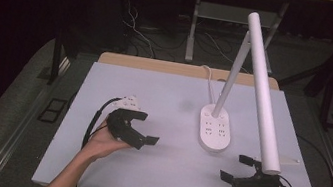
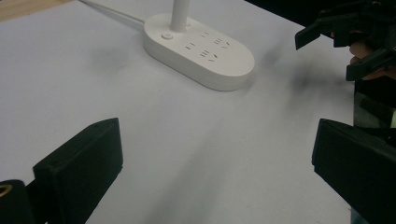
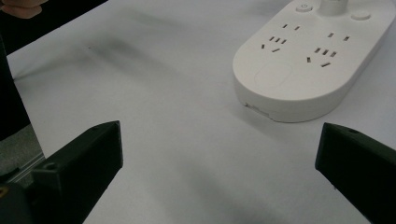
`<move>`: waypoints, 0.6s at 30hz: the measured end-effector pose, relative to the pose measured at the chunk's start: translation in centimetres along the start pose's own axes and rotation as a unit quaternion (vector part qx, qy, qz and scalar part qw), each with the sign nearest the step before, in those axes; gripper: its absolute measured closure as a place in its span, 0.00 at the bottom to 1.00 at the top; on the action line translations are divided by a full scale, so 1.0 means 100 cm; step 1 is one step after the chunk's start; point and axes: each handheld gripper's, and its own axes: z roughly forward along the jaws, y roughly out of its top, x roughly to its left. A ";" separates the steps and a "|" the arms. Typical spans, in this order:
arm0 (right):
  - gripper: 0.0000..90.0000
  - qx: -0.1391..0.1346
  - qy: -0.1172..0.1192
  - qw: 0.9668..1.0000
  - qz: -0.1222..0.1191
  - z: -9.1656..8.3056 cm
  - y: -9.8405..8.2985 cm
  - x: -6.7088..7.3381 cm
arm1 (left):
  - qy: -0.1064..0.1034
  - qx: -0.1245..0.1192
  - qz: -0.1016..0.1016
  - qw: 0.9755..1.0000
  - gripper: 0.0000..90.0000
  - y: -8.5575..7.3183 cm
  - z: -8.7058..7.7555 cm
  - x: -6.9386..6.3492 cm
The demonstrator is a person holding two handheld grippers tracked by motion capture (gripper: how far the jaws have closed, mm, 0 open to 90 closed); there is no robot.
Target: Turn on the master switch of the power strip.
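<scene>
The white desk lamp [image 1: 215, 127] stands on the table [image 1: 162, 169], between the 2 grippers. The left gripper [image 1: 144, 129] is near its base, jaws wide apart. The right gripper [image 1: 235, 168] sits under the lamp's long bar, jaws apart too.

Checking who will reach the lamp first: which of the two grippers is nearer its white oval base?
The right gripper: it sits just below and right of the lamp base, while the left gripper is farther across the table.
</scene>
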 end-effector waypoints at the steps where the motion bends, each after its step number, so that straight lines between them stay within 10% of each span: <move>1: 0.00 0.000 0.000 1.000 0.000 0.000 0.000 0.000 | -0.001 0.000 -0.001 1.000 0.01 0.001 0.002 0.000; 18: 0.00 0.004 -0.002 1.000 -0.002 -0.001 0.000 0.000 | -0.005 0.021 0.010 1.000 0.01 0.023 0.026 0.011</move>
